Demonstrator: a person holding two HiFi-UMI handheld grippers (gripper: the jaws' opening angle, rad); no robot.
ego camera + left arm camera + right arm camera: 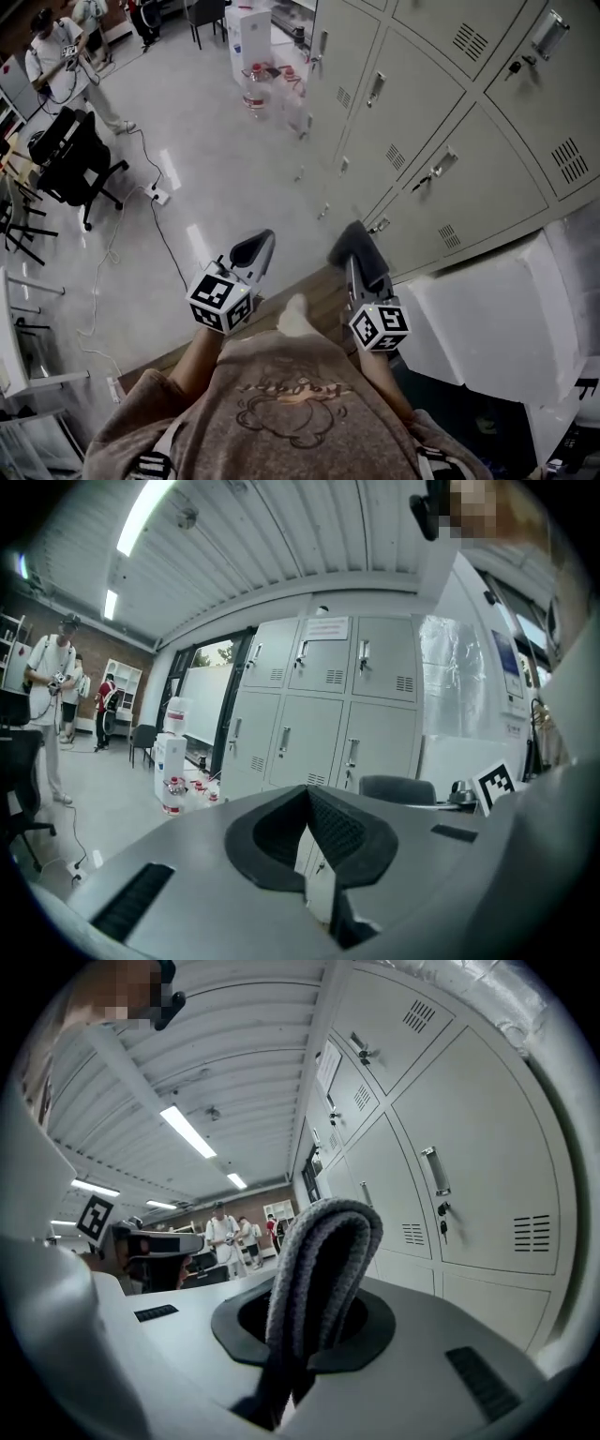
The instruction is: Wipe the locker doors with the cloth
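Cloth (pixel 323 1241): grey and knitted, sitting folded into a tall loop between the jaws of the right hand-held gripper (pixel 314 1326). The loop is sticking up past the jaw tips. In the head view it is showing as a dark bundle (pixel 356 242) at the front end of that gripper (pixel 359 264).
Right hand-held gripper: jaws are clamping the cloth and pointing forward, along the row of lockers.
Left hand-held gripper (pixel 307 794): black pads are meeting at their tips with nothing between them. In the head view it is riding just left of the right one (pixel 253 249), level with it and apart from it.
Locker doors (pixel 427 103): pale grey, with slotted vents and metal handles. They are standing ahead of and to the right of the right hand-held gripper. In the right gripper view the doors (pixel 469 1147) are filling the right side, and the cloth is standing clear of them. In the left gripper view the doors (pixel 375 742) are showing ahead, well beyond the jaw tips.
White block (pixel 487 319): lying just right of the right hand-held gripper, against the locker base.
Floor (pixel 216 169): glossy grey, spreading ahead of the left hand-held gripper.
Background: a black office chair (pixel 66 155) and a standing person (pixel 56 56) are showing well ahead and left of the left hand-held gripper.
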